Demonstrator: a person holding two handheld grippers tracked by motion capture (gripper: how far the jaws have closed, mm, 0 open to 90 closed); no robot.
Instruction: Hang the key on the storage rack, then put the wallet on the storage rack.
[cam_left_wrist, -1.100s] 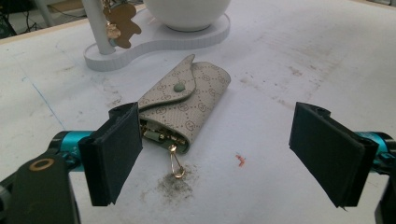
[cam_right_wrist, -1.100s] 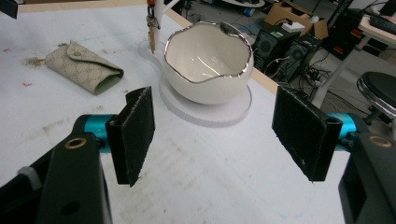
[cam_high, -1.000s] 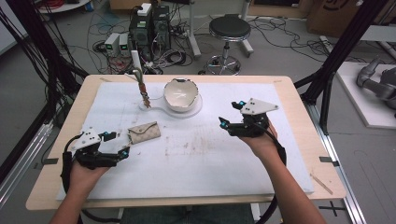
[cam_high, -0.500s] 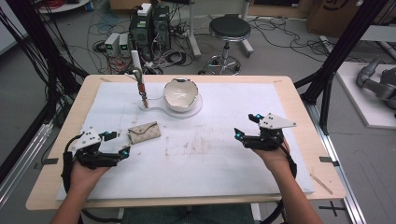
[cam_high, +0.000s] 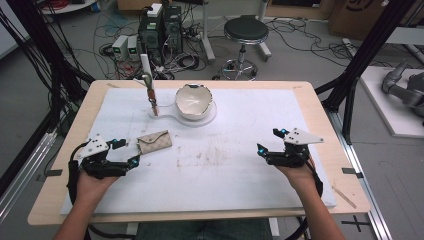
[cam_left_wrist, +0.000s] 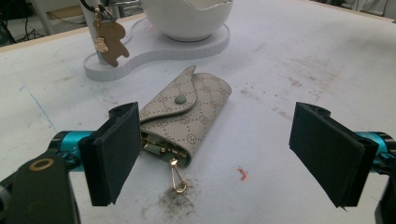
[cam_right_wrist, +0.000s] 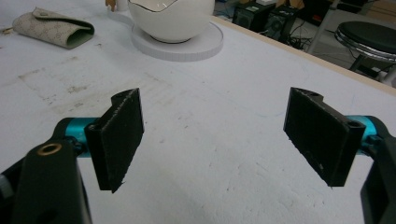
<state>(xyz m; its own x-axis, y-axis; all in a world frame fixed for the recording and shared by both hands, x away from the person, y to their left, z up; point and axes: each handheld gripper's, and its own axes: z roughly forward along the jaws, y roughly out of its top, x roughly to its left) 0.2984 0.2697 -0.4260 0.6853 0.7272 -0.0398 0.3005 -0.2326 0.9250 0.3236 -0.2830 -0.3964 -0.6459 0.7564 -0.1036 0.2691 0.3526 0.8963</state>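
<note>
- Left gripper (cam_high: 131, 151) sits at about 8 o'clock on the table, jaws wide apart, holding nothing
- Pouch (cam_high: 154, 141) lies flat just off its tips toward 1 o'clock; in the left gripper view the pouch (cam_left_wrist: 184, 119) has its flap snapped, open end facing the gripper, and its near corner sits behind the left jaw
- A gold clip (cam_left_wrist: 177, 178) hangs out of the pouch's open end onto the mat
- Right gripper (cam_high: 267, 141) at about 4 o'clock, jaws spread, empty, well apart from the pouch
- Progress, as I judge it: early, pouch not yet gripped or lifted; left gripper looks lined up for a grab, closing and moving is all still to do
- Bowl (cam_high: 193, 100) stands on a white tray (cam_high: 210, 118) at 12 o'clock, nothing visible in it; a stand (cam_high: 150, 95) with a small charm (cam_left_wrist: 110, 41) is just beside it at 11 o'clock
- Surface: white mat (cam_high: 240, 170) over a wooden table (cam_high: 320, 107), smudged and dirty in the middle
- Room: stool (cam_high: 245, 30), computer boxes (cam_high: 160, 25) and loose cables on the floor beyond the far edge, black frame posts at both sides
</note>
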